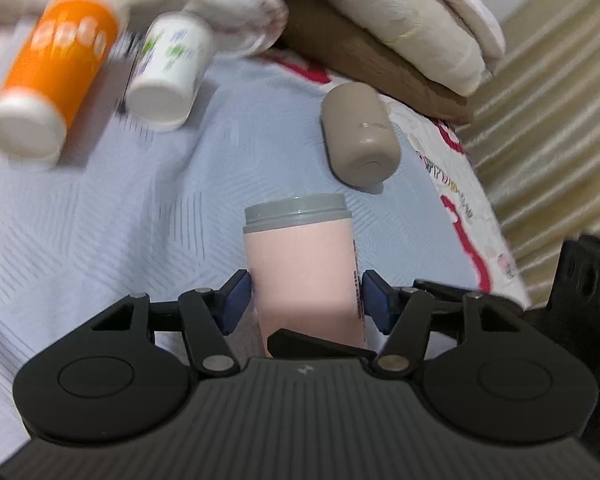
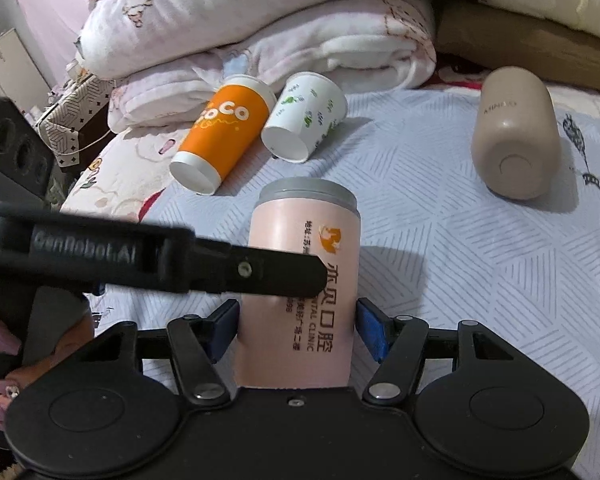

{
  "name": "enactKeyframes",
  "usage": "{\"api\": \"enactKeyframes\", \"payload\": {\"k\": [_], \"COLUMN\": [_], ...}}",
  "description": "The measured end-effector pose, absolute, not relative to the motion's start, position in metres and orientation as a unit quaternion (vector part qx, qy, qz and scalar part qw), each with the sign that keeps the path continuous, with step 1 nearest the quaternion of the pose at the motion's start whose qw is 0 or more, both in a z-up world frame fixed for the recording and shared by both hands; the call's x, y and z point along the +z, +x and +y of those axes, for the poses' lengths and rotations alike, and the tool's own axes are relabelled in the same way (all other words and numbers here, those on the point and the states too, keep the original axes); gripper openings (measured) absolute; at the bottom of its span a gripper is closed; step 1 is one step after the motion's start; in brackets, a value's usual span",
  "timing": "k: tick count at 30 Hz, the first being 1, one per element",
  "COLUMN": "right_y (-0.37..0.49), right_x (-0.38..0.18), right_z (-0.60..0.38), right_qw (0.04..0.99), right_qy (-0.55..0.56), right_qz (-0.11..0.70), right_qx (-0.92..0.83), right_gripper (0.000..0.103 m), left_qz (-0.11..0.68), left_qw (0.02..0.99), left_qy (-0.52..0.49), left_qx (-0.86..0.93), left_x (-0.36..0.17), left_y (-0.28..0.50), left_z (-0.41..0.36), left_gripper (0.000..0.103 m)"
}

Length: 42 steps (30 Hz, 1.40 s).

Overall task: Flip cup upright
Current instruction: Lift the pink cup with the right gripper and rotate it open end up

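Note:
A pink cup with a grey lid (image 1: 304, 264) (image 2: 304, 280) sits between both grippers' fingers, lid end pointing away. My left gripper (image 1: 306, 304) has its blue pads against the cup's sides. My right gripper (image 2: 296, 328) also closes its blue pads on the cup lower down. In the right wrist view a finger of the left gripper (image 2: 260, 272) crosses in front of the cup. The cup's bottom end is hidden behind the gripper bodies.
An orange paper cup (image 2: 224, 136) (image 1: 56, 72), a white paper cup with green print (image 2: 306, 120) (image 1: 170, 68) and a beige bottle (image 2: 516, 132) (image 1: 358, 132) lie on their sides on the light blue bedspread (image 2: 460, 260). Folded blankets (image 2: 260, 20) are piled behind.

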State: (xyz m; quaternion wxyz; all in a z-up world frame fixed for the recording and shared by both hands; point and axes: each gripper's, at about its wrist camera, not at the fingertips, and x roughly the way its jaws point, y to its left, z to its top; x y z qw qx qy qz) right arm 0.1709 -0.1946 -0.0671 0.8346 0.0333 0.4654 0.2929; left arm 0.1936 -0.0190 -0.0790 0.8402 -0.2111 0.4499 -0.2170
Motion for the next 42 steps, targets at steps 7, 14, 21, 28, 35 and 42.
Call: {"api": "enactKeyframes", "payload": {"k": [7,14,21,28,35,42], "right_y": [0.163,0.161,0.156,0.159,0.173,0.184], "right_x": [-0.059,-0.06,-0.061,-0.07,-0.084,-0.086], "right_z": [-0.187,-0.175,-0.163,-0.158,-0.157,-0.164], "right_qw": [0.86,0.884,0.91,0.929,0.929,0.928], "right_qy": [0.005,-0.044,-0.114,-0.157,-0.151,-0.107], "right_qz": [0.409,0.349,0.267,0.186,0.195,0.222], "right_qx": [0.306,0.307,0.296,0.28,0.277,0.278], "right_gripper": [0.068,0.068,0.068,0.068,0.068,0.068], "left_qz": [0.394,0.361,0.312,0.277,0.287,0.282], "left_qw": [0.883,0.899,0.924,0.938,0.935,0.934], "left_qy": [-0.136,-0.121,-0.077,-0.068,-0.055,-0.06], "left_qx": [-0.216,-0.218,-0.207,-0.198,-0.201,-0.211], "left_x": [-0.057,-0.049,-0.043,-0.048,-0.064,-0.065], "left_y": [0.18,0.178,0.172,0.177,0.183,0.18], "left_z": [-0.024,-0.02,-0.028,-0.027,-0.032,-0.033], "left_gripper": [0.059,0.058,0.058,0.058,0.058,0.058]}}
